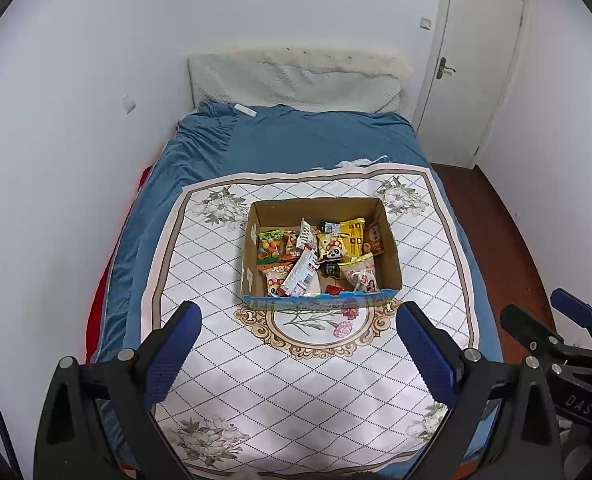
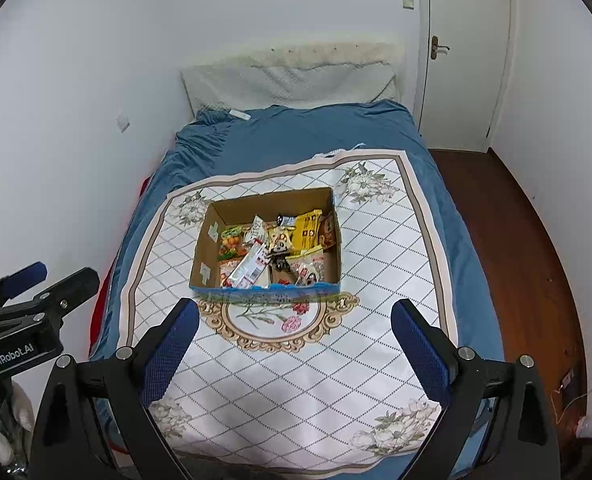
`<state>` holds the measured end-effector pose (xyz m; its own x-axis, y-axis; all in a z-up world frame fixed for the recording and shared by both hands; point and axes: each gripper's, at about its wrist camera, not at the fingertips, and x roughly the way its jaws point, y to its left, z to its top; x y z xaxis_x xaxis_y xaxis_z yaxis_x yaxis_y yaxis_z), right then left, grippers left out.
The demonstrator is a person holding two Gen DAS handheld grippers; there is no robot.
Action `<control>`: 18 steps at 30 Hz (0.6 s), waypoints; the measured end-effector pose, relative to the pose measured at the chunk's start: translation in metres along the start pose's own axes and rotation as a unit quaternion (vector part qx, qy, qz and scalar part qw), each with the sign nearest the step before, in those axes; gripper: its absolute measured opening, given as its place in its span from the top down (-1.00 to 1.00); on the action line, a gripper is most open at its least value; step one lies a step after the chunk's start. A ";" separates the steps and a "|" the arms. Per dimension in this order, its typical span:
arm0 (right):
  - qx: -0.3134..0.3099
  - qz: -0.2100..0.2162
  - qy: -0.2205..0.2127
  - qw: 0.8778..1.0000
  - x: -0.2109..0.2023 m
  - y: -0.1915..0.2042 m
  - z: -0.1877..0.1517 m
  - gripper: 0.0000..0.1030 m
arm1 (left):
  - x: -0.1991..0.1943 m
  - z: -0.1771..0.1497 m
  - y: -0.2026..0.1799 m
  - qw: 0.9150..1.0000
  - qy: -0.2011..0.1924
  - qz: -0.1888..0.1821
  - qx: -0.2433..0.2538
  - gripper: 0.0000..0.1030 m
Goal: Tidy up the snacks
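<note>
An open cardboard box [image 1: 391, 248] with a blue front edge sits in the middle of a patterned cloth on the bed; it also shows in the right wrist view [image 2: 200, 256]. Several snack packets [image 1: 315, 256] lie jumbled inside it, among them a yellow packet [image 1: 353, 234], a green-topped candy bag [image 1: 270, 246] and a red and white wrapper [image 2: 250, 270]. My left gripper [image 1: 297, 316] is open and empty, held above the cloth short of the box. My right gripper [image 2: 296, 312] is open and empty beside it, also short of the box.
The floral diamond-pattern cloth [image 1: 296, 380] covers the near half of a blue bed [image 1: 296, 140]. A white headboard pad [image 1: 296, 80] and a small white object [image 1: 244, 111] lie at the far end. White wall on the left, a door [image 1: 475, 60] and brown floor [image 2: 527, 260] on the right.
</note>
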<state>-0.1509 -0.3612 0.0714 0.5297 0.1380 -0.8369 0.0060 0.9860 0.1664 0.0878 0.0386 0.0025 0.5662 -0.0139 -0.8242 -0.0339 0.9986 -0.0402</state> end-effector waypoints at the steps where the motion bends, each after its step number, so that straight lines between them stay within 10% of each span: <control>1: 0.001 -0.001 0.000 1.000 0.003 -0.001 0.001 -0.98 | 0.003 0.001 0.001 1.000 0.000 0.002 -0.001 -0.94; 18: 0.008 -0.033 0.008 0.999 0.075 -0.003 0.027 -0.99 | 0.071 0.016 0.008 0.999 0.006 0.040 -0.006 -0.99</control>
<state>-0.0885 -0.3568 0.0226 0.5137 0.0742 -0.8547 0.0539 0.9915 0.1185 0.1409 0.0467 -0.0468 0.5507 0.0656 -0.8321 -0.0889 0.9958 0.0196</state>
